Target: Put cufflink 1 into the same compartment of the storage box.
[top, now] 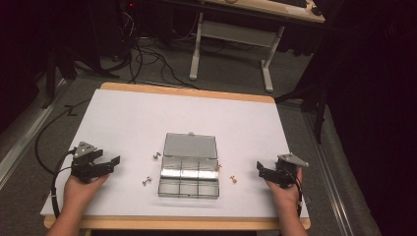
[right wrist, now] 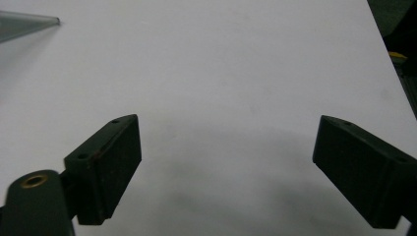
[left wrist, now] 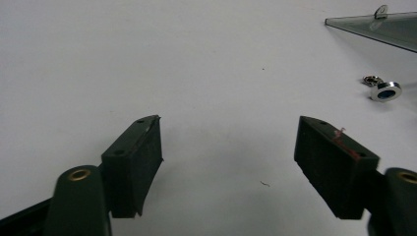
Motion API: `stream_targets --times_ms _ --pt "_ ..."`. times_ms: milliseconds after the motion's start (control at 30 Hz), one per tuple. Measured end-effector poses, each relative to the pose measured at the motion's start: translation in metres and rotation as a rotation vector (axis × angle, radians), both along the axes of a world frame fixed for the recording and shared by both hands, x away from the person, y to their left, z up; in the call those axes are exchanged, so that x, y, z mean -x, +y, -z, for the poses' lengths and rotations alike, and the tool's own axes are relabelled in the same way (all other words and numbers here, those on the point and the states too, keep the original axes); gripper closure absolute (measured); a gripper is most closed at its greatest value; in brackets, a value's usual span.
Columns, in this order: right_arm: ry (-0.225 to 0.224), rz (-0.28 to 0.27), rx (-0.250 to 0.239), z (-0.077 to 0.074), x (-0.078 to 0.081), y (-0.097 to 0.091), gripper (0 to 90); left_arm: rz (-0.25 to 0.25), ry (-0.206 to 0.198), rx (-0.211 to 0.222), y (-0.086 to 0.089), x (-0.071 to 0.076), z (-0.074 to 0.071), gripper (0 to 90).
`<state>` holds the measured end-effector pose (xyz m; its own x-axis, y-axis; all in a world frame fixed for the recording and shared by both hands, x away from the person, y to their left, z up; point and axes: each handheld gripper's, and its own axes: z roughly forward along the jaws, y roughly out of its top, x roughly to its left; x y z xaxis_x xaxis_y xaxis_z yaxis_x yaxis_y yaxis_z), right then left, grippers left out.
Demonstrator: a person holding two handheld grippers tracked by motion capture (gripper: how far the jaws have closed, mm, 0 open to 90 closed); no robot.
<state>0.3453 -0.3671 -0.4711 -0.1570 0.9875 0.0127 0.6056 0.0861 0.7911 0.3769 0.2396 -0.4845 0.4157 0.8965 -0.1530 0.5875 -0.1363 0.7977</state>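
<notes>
A clear plastic compartment box (top: 188,176) lies in the middle of the white table, its lid (top: 190,145) folded open away from me. Small metal fittings lie around it: one (top: 156,156) at its upper left, one (top: 146,181) at its lower left, and a brass-coloured one (top: 233,179) at its right. My left gripper (top: 114,164) rests open at the left, pointing toward the box. In the left gripper view, nothing is between the left gripper (left wrist: 228,123) jaws, and a silver ring (left wrist: 386,91) lies ahead to the right. My right gripper (top: 259,169) (right wrist: 226,120) is open and empty.
The white sheet (top: 147,118) covers a wooden-edged table. Cables (top: 46,147) trail off the left edge. A desk frame (top: 231,34) stands on the floor beyond the far edge. The lid's corner (right wrist: 29,23) shows at the upper left of the right gripper view.
</notes>
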Motion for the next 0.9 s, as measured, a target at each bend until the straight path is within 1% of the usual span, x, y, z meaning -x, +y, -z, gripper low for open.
stream_targets --times_ms 33,67,100,133,200,300,333,500,533,600,700,767,800,833,867,900 --pt "-0.004 -0.001 -0.018 -0.001 0.002 -0.001 13.2 0.004 0.001 -0.007 -0.001 0.000 0.000 29.2" --pt "-0.013 -0.003 -0.021 -0.001 0.004 -0.001 13.6 0.004 0.001 -0.007 -0.001 0.000 0.000 29.5" --pt "-0.013 -0.003 -0.021 -0.001 0.004 -0.001 13.6 0.010 -0.001 -0.018 -0.002 0.000 0.000 29.5" --pt "-0.026 -0.017 -0.023 -0.003 0.008 -0.001 14.6 0.025 -0.007 -0.040 -0.004 0.001 0.000 31.1" --pt "-0.030 -0.016 -0.017 -0.003 0.010 -0.001 15.0 0.037 -0.011 -0.054 -0.006 0.001 0.000 31.4" --pt "-0.035 -0.020 -0.018 -0.003 0.011 0.000 15.7 0.045 -0.019 -0.060 -0.007 0.002 0.000 32.3" --pt "-0.039 -0.025 -0.025 -0.004 0.011 0.001 17.7 0.050 -0.028 -0.068 -0.008 0.003 0.000 32.8" --pt "-0.049 -0.050 -0.030 -0.004 0.011 0.005 21.0 0.063 -0.038 -0.084 -0.010 0.004 -0.001 35.0" --pt "-0.052 -0.064 -0.032 -0.005 0.011 0.008 22.8 0.064 -0.042 -0.091 -0.011 0.004 -0.001 35.7" --pt "-0.055 -0.075 -0.046 -0.006 0.012 0.012 24.9 0.066 -0.049 -0.097 -0.011 0.005 -0.001 36.2" --pt "-0.064 -0.106 -0.059 -0.008 0.012 0.020 26.5 0.069 -0.052 -0.102 -0.012 0.005 -0.001 36.4" --pt "-0.069 -0.131 -0.056 -0.009 0.013 0.028 28.5 0.069 -0.052 -0.104 -0.012 0.005 -0.001 36.4" --pt "-0.068 -0.143 -0.052 -0.009 0.013 0.032 29.0 0.068 -0.050 -0.106 -0.012 0.005 0.000 36.4" --pt "-0.068 -0.143 -0.052 -0.009 0.013 0.032 29.0 0.068 -0.050 -0.106 -0.012 0.005 0.000 36.2" --pt "-0.060 -0.170 -0.047 -0.009 0.013 0.041 29.7 0.068 -0.051 -0.109 -0.013 0.005 0.000 35.9" --pt "-0.051 -0.173 -0.055 -0.009 0.013 0.044 30.2 0.071 -0.046 -0.117 -0.013 0.005 0.000 35.5"
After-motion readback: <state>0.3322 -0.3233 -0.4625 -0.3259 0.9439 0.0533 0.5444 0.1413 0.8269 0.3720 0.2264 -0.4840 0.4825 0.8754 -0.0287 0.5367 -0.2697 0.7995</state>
